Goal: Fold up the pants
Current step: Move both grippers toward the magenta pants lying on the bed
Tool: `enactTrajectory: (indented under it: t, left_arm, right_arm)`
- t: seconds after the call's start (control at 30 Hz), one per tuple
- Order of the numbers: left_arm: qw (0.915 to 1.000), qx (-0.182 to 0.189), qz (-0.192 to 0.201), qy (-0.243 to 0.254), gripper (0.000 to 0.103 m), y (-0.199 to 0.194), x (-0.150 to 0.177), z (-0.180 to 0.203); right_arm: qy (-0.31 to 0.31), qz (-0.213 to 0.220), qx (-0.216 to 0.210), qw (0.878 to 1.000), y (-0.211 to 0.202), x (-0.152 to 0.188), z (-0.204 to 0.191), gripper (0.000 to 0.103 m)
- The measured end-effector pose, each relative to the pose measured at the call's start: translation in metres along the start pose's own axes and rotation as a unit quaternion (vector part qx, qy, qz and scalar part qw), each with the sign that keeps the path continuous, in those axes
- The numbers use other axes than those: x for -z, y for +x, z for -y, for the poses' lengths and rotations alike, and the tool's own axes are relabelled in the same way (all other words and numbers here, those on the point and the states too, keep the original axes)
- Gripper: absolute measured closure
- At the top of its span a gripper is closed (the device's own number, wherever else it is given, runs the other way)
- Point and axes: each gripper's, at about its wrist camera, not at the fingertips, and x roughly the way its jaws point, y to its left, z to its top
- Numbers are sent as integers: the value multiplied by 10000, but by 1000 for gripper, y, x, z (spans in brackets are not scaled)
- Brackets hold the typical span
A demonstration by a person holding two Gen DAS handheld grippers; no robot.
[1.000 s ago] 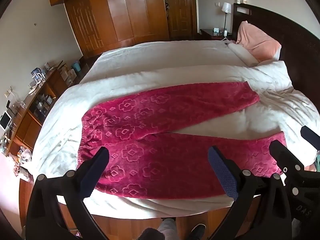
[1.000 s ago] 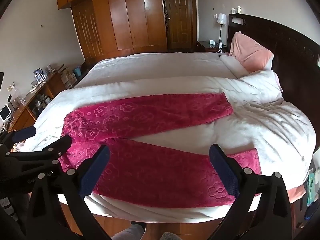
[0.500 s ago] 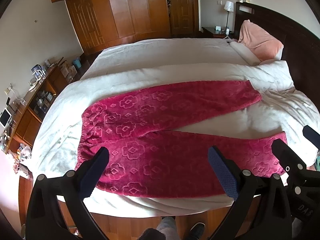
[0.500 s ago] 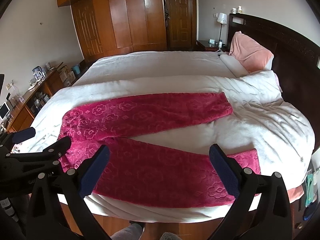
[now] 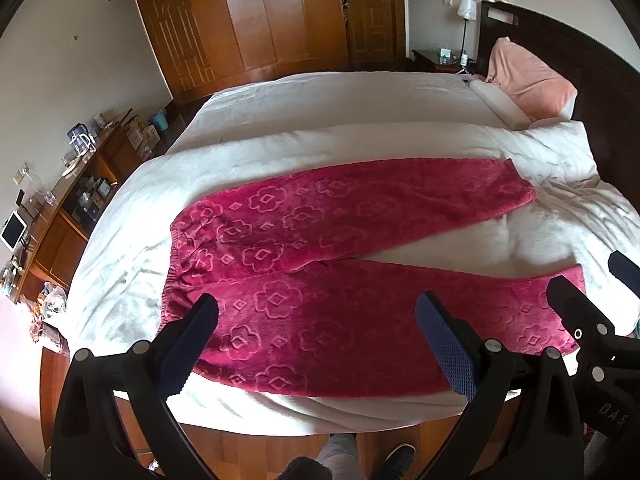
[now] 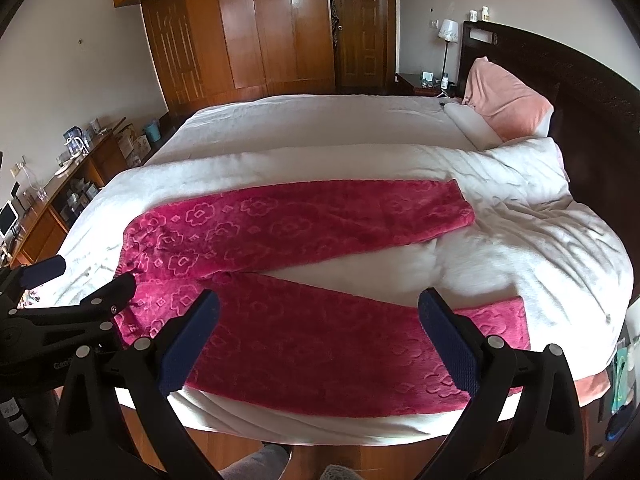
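Crimson fleece pants (image 5: 320, 264) with a raised flower pattern lie flat on the white bed (image 5: 328, 120), waistband to the left, both legs spread apart toward the right. The right wrist view shows the same pants (image 6: 288, 256). My left gripper (image 5: 320, 344) hovers open above the near leg by the bed's front edge, with nothing between its fingers. My right gripper (image 6: 320, 340) is open too, over the near leg further right, holding nothing. Each gripper shows at the edge of the other's view.
A pink pillow (image 5: 528, 84) leans on the dark headboard (image 6: 580, 80) at the right. A cluttered wooden sideboard (image 5: 60, 200) runs along the left wall. Wooden wardrobes (image 6: 248, 28) stand behind the bed. A person's feet (image 5: 360, 456) are on the wood floor below.
Both views have shifted slightly, and the grippers have risen a little over the bed. The pants have not moved and both grippers stay open.
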Motion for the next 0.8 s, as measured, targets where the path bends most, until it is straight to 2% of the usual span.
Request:
enactTrajectory:
  t: [0.4,0.63,0.8]
  left_arm:
    - [9999,-35,-125,-45,5,21,-8,-23]
    - [9990,204,-341,-205,5,45,-17,-39]
    - [9986,144,-455,-239,5,61,-24,-49]
  right_arm:
    - [11,-164,17,9999,24,-13,-19,3]
    - [51,-166,220,9996,42,-21,-26,3]
    - [50,-240,278,9993,58,-27,-30,3]
